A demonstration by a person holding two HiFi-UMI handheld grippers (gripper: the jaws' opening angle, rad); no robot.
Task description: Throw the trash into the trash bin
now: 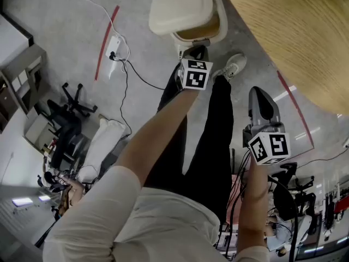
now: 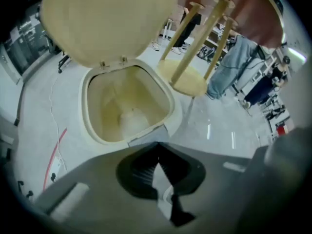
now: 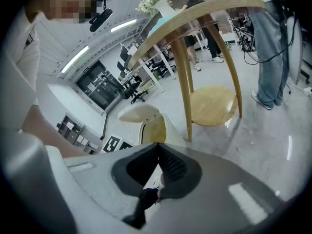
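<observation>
The grey floor [image 1: 60, 31] fills most of what I see from my head, and the round wooden counter [image 1: 294, 31] juts in at the upper right. Its slanted legs run down to a round lower shelf [image 2: 187, 79] just beside the bin. The cream trash bin [image 2: 171, 104] stands on the floor ahead of my feet. Its lid [image 2: 107, 21] is tipped fully back, so the mouth is wide open. My left gripper [image 2: 157, 144] hangs over the near edge of that mouth and points steeply down into it. Its jaws are together at the tips with nothing clamped between them. The pale sliver in the gap behind the tips is too soft for me to name. My right gripper [image 3: 157, 145] is off to my right, beside my leg and well apart from the bin. It is angled down toward the bin and the counter legs, and its jaws are closed and empty. From that side I can see the marker cube [image 3: 114, 144] of my left gripper next to the bin. At the bottom of the bin lies a small, pale, crumpled lump [image 2: 130, 120]. It looks like the trash, though the picture is blurry there.
</observation>
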